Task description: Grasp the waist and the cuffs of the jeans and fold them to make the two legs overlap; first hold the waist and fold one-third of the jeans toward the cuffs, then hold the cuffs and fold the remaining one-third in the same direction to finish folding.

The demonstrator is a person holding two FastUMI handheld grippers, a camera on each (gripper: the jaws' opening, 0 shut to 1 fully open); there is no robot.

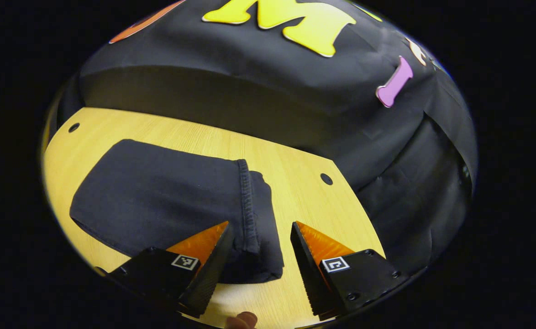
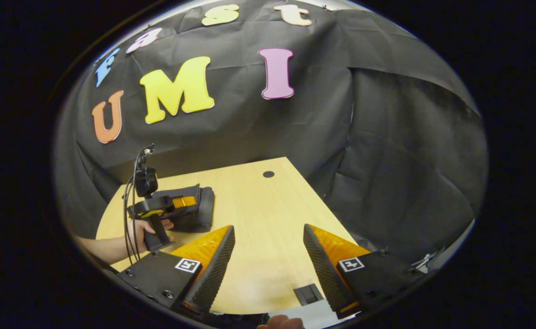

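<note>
jeans (image 1: 167, 196): dark matt cloth, stitched hem
table (image 1: 304, 201): pale wood-grain top, smooth, possibly laminate
wall beyond table: matt black cloth

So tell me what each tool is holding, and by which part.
Nothing. The left tool is open around the folded jeans' hemmed end without pressing on it; the right tool is open over the table.

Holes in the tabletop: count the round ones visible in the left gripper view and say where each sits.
2. One round hole sits near the table's far left corner, beyond the folded jeans. The other sits near the far right edge, right of the jeans. The jeans may cover more.
</note>
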